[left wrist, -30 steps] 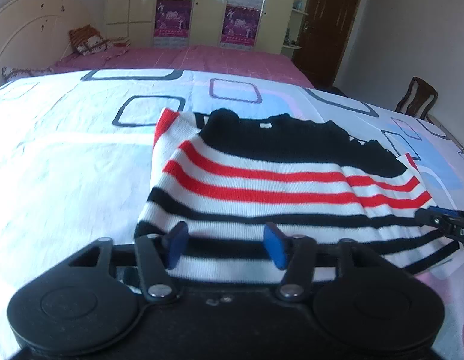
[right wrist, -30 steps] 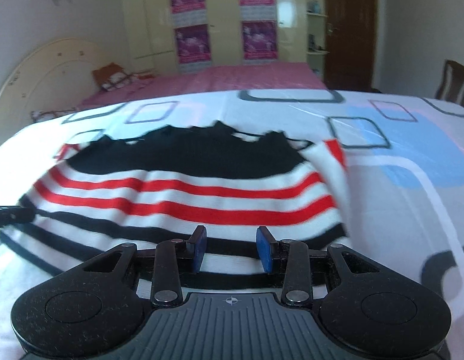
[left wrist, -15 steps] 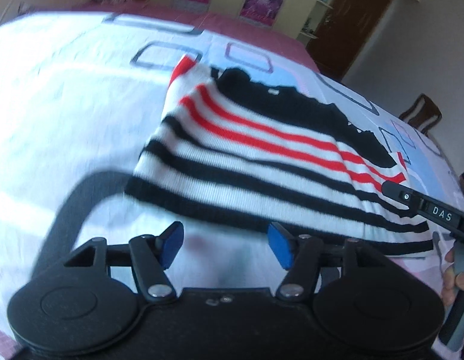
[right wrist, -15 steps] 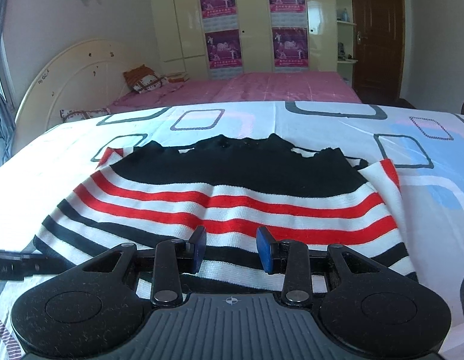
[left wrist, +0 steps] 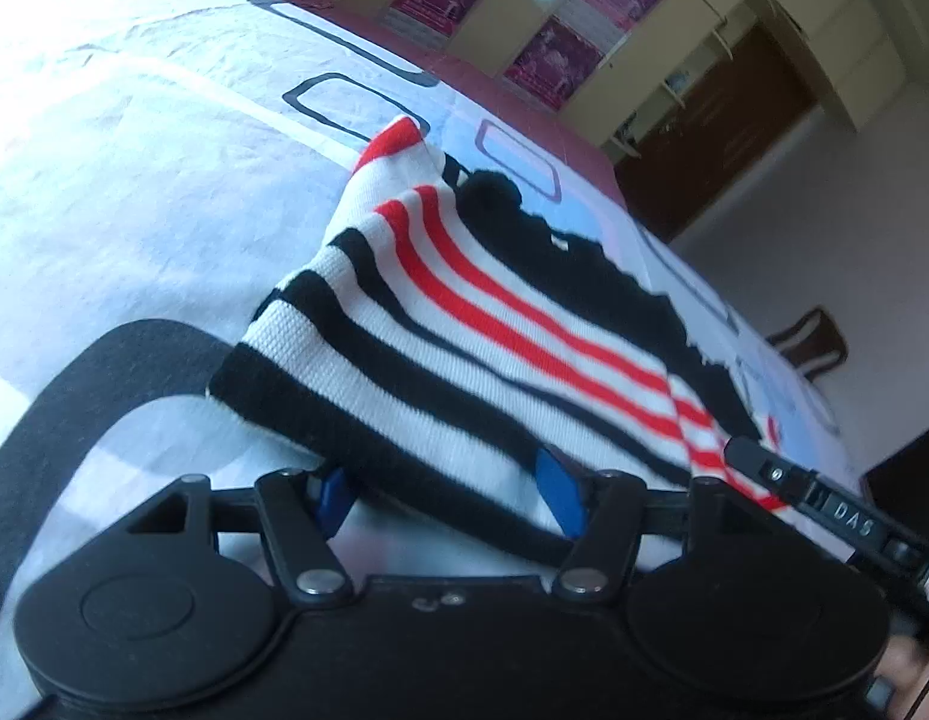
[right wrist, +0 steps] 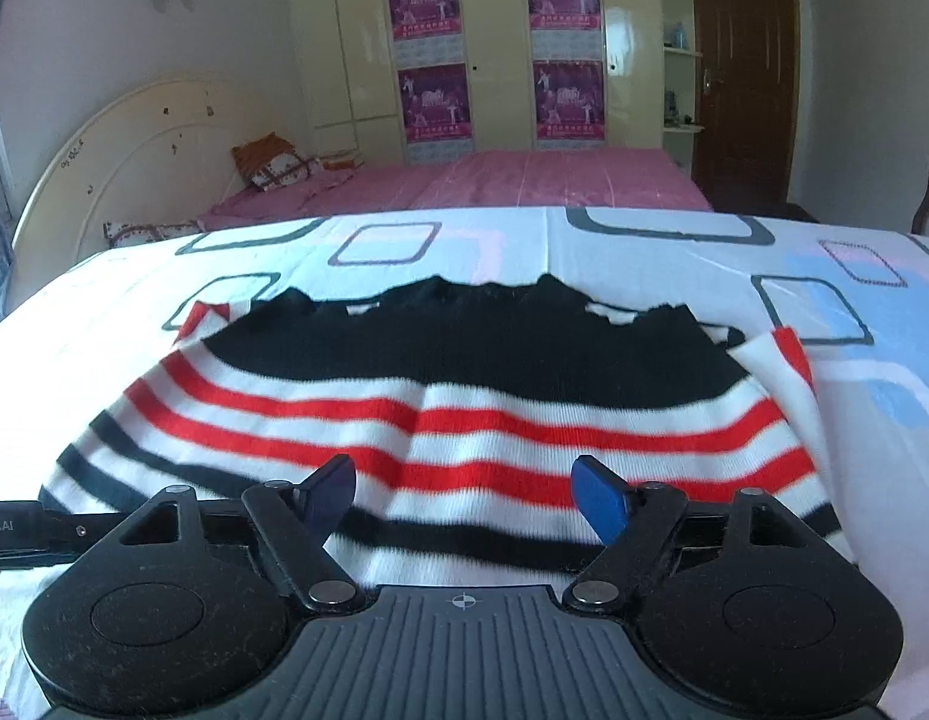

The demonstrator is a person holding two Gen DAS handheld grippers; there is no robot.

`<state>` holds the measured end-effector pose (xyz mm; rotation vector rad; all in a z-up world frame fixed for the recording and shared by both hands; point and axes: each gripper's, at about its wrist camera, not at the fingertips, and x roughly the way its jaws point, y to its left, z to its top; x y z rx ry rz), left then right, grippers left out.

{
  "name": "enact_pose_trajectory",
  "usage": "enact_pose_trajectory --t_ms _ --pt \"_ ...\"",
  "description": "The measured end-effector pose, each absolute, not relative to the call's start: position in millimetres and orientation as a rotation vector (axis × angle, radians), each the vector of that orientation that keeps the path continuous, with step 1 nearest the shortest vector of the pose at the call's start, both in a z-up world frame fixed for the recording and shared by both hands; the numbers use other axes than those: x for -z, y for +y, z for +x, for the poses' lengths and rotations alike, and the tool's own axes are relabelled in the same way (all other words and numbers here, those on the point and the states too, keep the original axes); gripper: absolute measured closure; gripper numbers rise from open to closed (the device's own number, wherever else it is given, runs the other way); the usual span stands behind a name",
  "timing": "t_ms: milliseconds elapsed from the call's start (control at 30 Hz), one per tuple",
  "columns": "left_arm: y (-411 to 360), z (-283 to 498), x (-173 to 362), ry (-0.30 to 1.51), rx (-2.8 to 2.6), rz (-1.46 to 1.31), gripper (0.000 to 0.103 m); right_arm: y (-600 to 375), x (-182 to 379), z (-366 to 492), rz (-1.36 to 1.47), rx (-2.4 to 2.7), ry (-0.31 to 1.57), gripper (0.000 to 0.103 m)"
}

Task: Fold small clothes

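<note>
Sweater [right wrist: 464, 420]: spread flat mid-bed [right wrist: 764, 240], hem toward near edge, laid out for folding. Left gripper [left wrist: 449, 495] and right gripper [right wrist: 464, 495]: spread wide at hem, nothing held.

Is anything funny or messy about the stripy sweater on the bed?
Nothing looks torn or spilled. The stripy sweater isn't lying quite flat, though: its near hem sags over the left tongs, and a crease runs down its middle above the right tongs. Both tongs are open. The bed sheet under it looks smooth.
</note>
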<state>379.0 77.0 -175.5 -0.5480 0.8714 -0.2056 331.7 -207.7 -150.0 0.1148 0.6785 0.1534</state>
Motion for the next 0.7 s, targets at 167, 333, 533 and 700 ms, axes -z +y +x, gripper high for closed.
enact_pose_trajectory --t_ms 167,333,533,700 --pt "82 393 180 0.842 0.209 -0.617 0.043 -202 153 352 0.11 -0.164 0.711 0.059" --pt "89 408 188 0.811 0.205 -0.695 0.049 -194 163 362 0.091 -0.16 0.736 0.061" --pt "102 416 197 0.782 0.179 -0.798 0.067 -179 176 365 -0.024 -0.173 0.784 0.061" --pt "106 416 200 0.766 0.165 -0.821 0.074 -174 182 361 -0.077 -0.166 0.777 0.061"
